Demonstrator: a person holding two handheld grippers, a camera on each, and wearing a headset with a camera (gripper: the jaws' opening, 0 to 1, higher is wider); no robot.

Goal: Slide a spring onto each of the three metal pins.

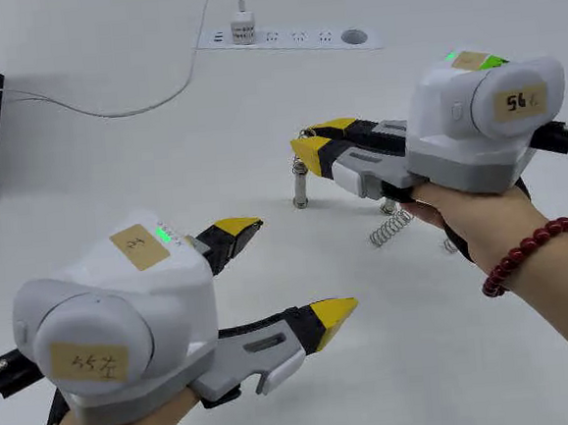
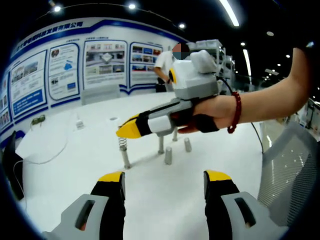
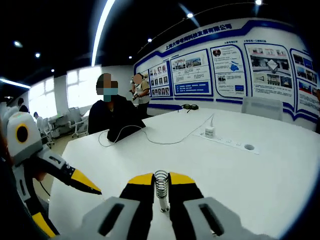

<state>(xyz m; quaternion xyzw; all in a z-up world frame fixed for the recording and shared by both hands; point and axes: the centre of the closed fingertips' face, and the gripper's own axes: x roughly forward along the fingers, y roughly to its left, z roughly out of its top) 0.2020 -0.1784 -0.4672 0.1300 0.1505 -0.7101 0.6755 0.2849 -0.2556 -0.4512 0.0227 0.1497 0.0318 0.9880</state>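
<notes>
The spring [image 3: 161, 184] stands upright, long axis vertical, seated on top of a pin [image 3: 163, 204] and right between the jaws of the right gripper [image 3: 161, 176]; the jaws are narrowed about it and seem to pinch it, though contact is hard to make out; the move left is likely straight down along the pin. A loose spring [image 1: 391, 227] lies on the desk [image 1: 161, 153] below the right hand. The left gripper [image 1: 303, 267] hangs wide and empty, well apart from the pin.
</notes>
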